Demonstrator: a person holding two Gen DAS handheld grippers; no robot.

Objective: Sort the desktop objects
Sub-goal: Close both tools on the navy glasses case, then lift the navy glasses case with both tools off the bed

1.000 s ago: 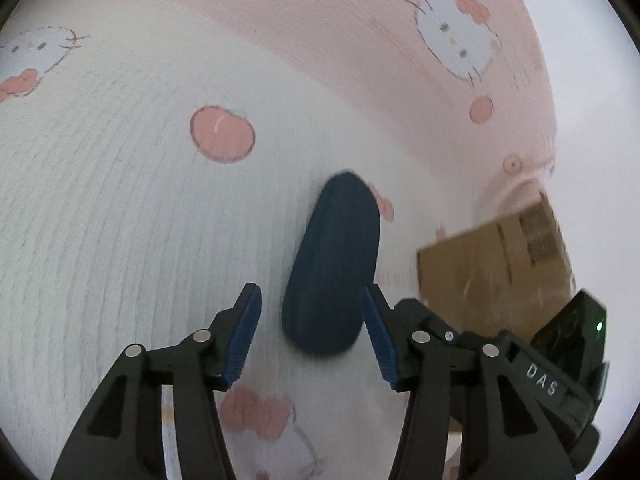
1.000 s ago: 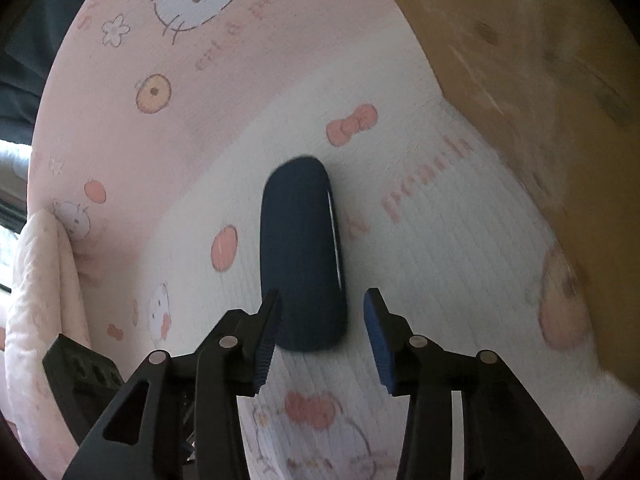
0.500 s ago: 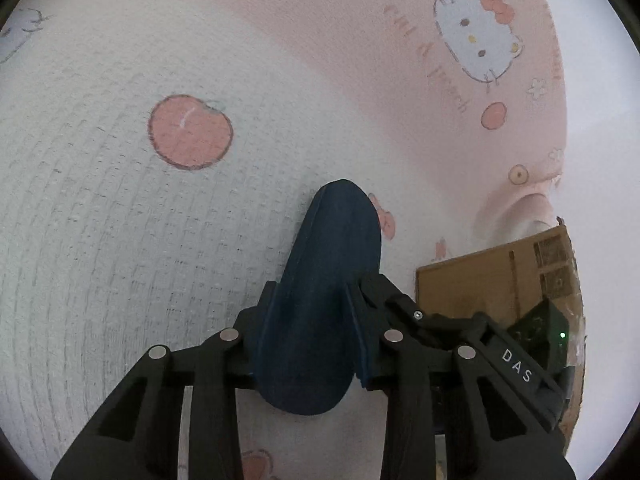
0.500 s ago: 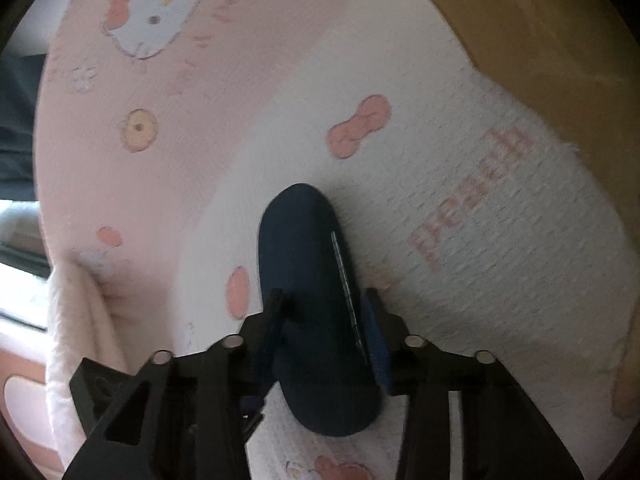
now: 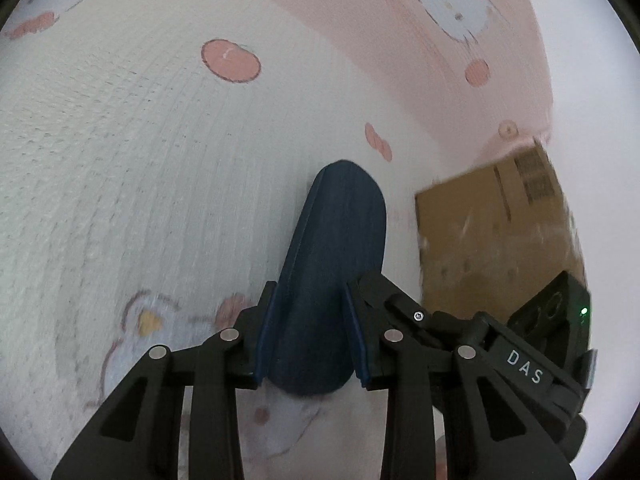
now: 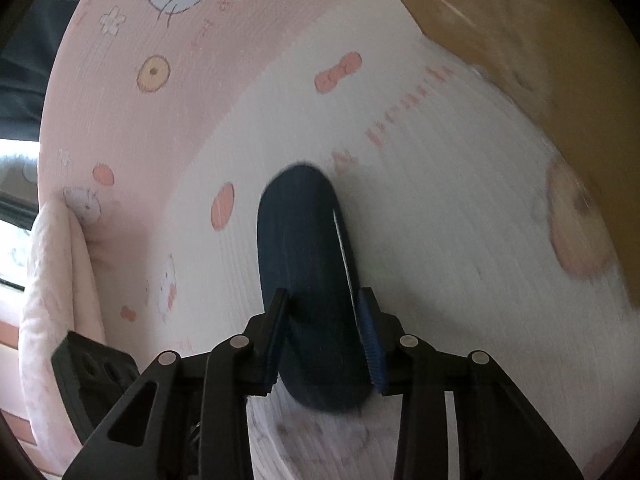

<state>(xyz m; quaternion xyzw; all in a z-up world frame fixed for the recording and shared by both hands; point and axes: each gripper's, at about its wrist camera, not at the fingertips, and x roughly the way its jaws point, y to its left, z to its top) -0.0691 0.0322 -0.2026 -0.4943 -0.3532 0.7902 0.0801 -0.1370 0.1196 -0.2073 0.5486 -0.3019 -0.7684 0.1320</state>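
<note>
Gripping the same dark blue case [image 5: 332,280] from both ends here. In the left wrist view the left gripper [image 5: 310,332] has its jaws closed in tight on one end of the case, blue pads [image 5: 265,336] pressed flat against both long sides, with the rounded tip sticking out past the fingers toward the far side of the blanket [image 5: 120,140]. The right wrist view is the same deal: the right gripper [image 6: 322,338] is clamped on the other end, pads [image 6: 370,340] touching both sides, and there's a thin pale seam line running down the case's right edge. So the case sits between both sets of jaws, not flat on the blanket; whether it's fully off the fabric I can't tell, everything's a bit motion-blurred.

The blanket is white in the middle with a pink border, cartoon cats, bows and apples all over it. A cardboard box [image 5: 496,232] sits toward the right side of the blanket in the left view, and fills the upper right corner in the right view.

Compared to a second ago: back then both sets of jaws were spread wide with the case lying loose between them. Half a second ago they'd already closed on it. Since then the printed pattern under the case has shifted.
</note>
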